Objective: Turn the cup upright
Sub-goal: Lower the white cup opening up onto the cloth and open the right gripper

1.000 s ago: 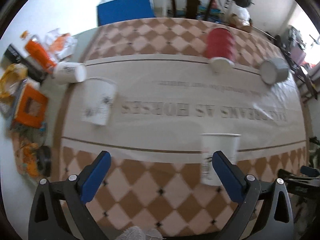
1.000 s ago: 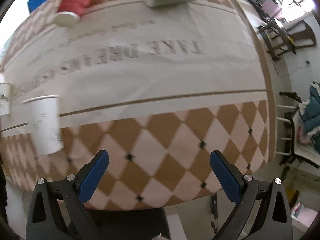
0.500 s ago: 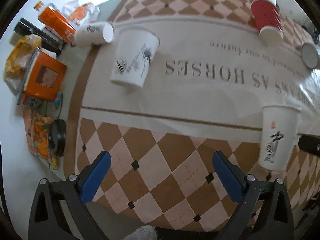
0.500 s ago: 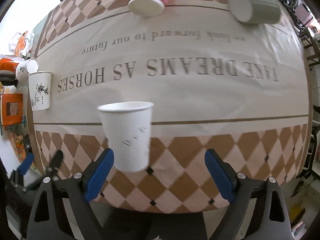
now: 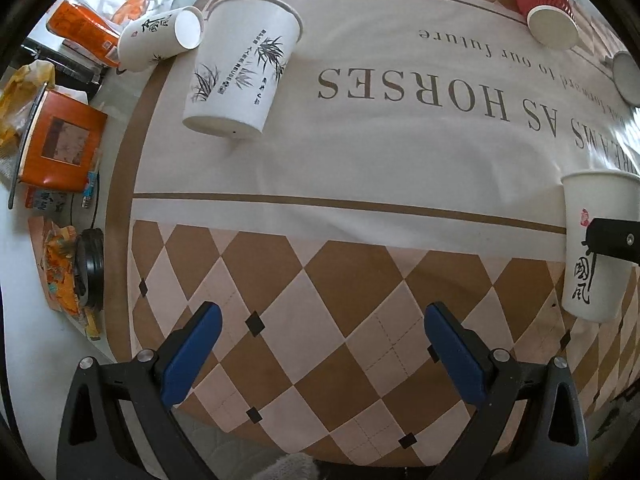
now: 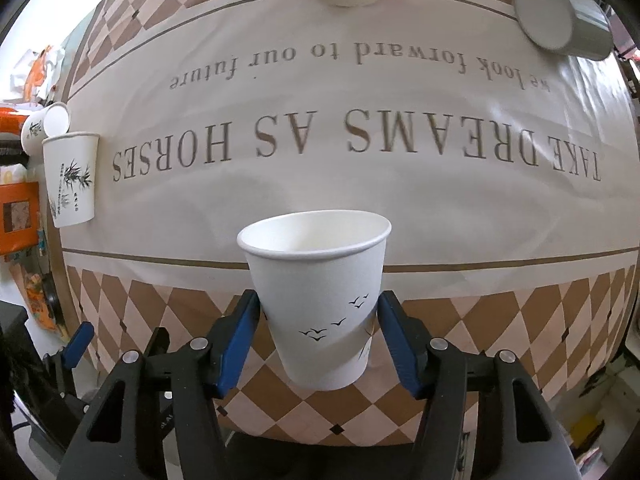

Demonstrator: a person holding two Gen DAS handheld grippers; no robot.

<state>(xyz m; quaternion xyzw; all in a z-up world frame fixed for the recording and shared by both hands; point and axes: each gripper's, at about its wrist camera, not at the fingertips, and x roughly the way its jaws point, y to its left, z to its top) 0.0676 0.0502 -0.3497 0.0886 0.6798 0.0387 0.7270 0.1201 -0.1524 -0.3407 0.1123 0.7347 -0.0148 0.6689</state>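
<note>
gripping the white cup [image 6: 320, 304] upright at lower centre of the right view, your right gripper [image 6: 318, 334] pinches its sides; your left gripper [image 5: 320, 348] gapes wide over the checked tablecloth [image 5: 304, 280].

A matt white paper cup [image 6: 320, 304] sits between blue plastic pads [image 6: 236, 340] over a smooth, faintly glossy printed tablecloth [image 6: 400, 208].

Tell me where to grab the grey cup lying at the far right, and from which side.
Grip the grey cup across its mid-body, probably from above, pinching the curved wall on both sides: it lies on its side, so both ends point sideways.
</note>
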